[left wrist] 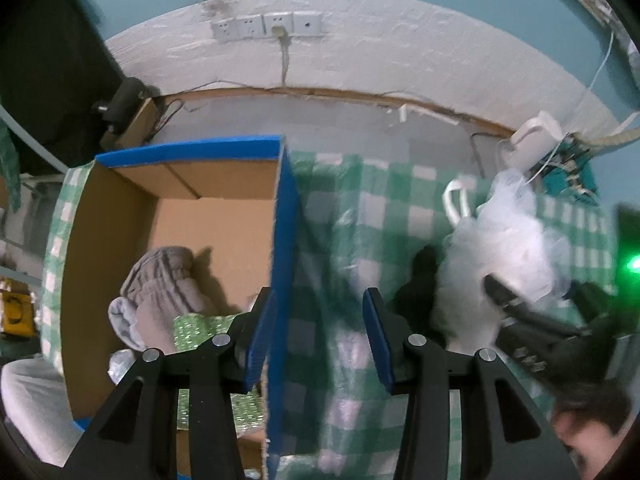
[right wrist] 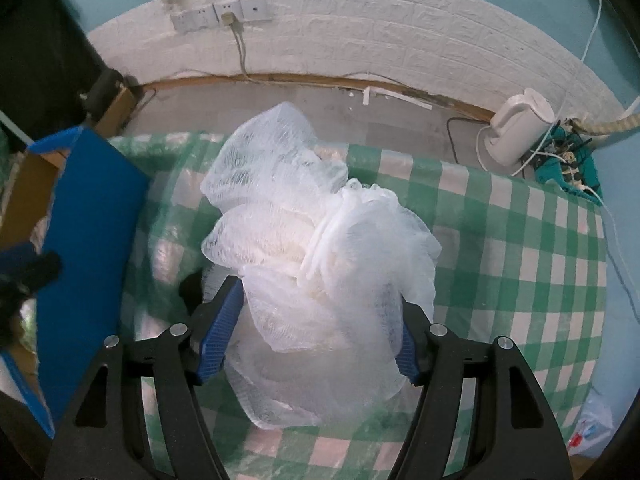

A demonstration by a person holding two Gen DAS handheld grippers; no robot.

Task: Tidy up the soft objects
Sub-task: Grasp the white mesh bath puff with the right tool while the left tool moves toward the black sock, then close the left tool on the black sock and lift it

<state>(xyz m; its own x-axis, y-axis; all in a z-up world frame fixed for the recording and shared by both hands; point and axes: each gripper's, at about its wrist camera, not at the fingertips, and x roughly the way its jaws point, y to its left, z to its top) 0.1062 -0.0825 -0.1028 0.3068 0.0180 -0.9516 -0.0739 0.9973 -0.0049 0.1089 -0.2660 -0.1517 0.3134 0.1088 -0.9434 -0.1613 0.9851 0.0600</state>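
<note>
Gripping a white mesh bath sponge, the right gripper is holding it between its blue-padded fingers, with the jaws pressed into the lower part of the bundle. The sponge is puffing out above and below the fingers and is hanging over the green-and-white checked tablecloth; whether its lower edge is touching the cloth cannot be told. In the left wrist view the same sponge is showing at the right, with the right gripper closed into it from below, blurred.

The left gripper is standing with its jaws wide apart and nothing between them. Its left finger is sitting inside the cardboard box, while the box's blue-covered wall is running up between the two fingers. The right finger is lying over the tablecloth, outside the box.

Inside the box a grey knitted item is lying against the floor, beside a pale grey soft piece and a green patterned cloth.

A white kettle is standing on the floor beyond the table's far right corner, near a tangle of cables. Wall sockets are showing on the white brick-pattern wall.
</note>
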